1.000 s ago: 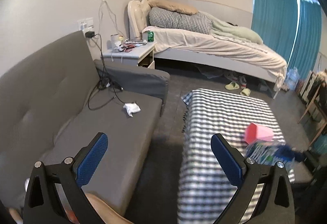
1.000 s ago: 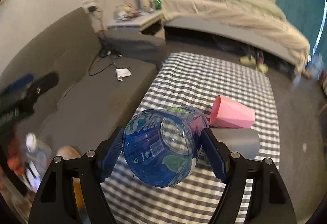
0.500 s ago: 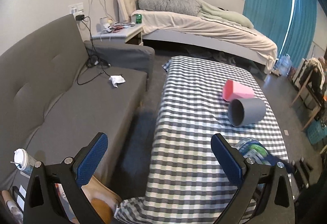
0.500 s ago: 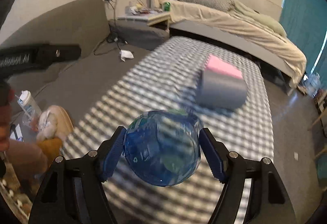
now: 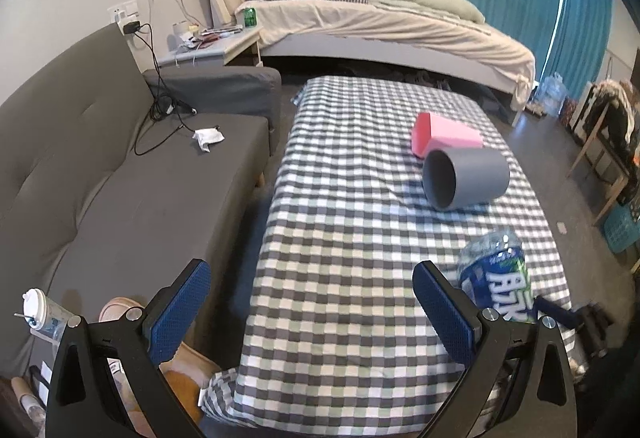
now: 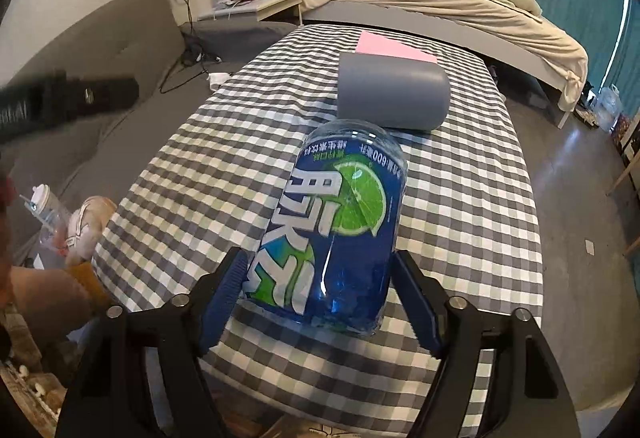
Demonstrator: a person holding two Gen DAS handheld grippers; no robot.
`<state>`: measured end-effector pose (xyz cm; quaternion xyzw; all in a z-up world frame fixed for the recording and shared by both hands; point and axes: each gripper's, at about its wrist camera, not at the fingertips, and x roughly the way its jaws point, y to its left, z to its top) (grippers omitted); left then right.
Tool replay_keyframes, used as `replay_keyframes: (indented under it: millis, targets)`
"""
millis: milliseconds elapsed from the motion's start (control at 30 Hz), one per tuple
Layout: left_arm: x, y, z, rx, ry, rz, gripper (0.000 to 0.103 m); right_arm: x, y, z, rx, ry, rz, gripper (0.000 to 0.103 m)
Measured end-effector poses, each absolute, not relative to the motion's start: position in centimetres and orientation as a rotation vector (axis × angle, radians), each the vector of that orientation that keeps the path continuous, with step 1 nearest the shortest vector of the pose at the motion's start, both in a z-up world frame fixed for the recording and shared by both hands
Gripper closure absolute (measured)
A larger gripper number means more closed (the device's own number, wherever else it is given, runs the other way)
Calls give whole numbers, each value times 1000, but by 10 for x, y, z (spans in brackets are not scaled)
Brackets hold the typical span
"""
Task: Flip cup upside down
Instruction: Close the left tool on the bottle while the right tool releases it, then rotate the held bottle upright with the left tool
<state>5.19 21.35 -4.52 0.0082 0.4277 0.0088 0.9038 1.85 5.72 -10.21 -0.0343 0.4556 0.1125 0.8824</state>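
A blue plastic cup cut from a drink bottle (image 6: 332,234), with a lime label, is held between the fingers of my right gripper (image 6: 320,294) just above the checkered table (image 6: 224,158); its label reads upside down. It also shows in the left wrist view (image 5: 498,278) at the table's near right. A grey cup (image 5: 466,178) lies on its side mid-table, also in the right wrist view (image 6: 390,96). A pink cup (image 5: 446,132) lies on its side behind it. My left gripper (image 5: 310,312) is open and empty over the table's near edge.
A grey sofa (image 5: 120,174) runs along the left with a cable and a crumpled tissue (image 5: 208,136) on it. A bed (image 5: 380,26) stands behind the table. A lidded drink cup (image 5: 44,314) stands low at the left. Wooden chairs (image 5: 608,158) are at the right.
Both grippers have swung towards the table. My right gripper has turned the blue cup from bottom-facing-camera to lengthwise, and lowered it close to the cloth. The left gripper stayed open.
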Motion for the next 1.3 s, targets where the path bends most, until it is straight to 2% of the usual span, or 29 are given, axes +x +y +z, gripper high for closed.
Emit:
replay_keyframes:
  millis: [67,200,467,867,1167,1200,1233,1300]
  targets:
    - [50,209,-47,26,899,19,0,14,53,-92,-65,920,227,11]
    - [42,194,-44,33,909,3,0,2,40,-58,-45,832,227,6]
    - [43,145,-41,24,955,-55,0,2,-1,-29,-95,779,114,6]
    - [72,88,-71,-7,1060,-114,1,20,-69,-48,-33,850,3,6]
    - [97,64,-102,-25,1221,-231,2,35,-82,-52,27,866,-26,6]
    - [99,62,-103,-18,1231,-241,6,38,-81,-51,35,868,-24,6]
    - [100,62,-105,-14,1241,-260,16,39,-82,-52,44,869,-22,6]
    - [102,63,-107,-27,1264,-288,28,42,-82,-51,56,869,-22,6]
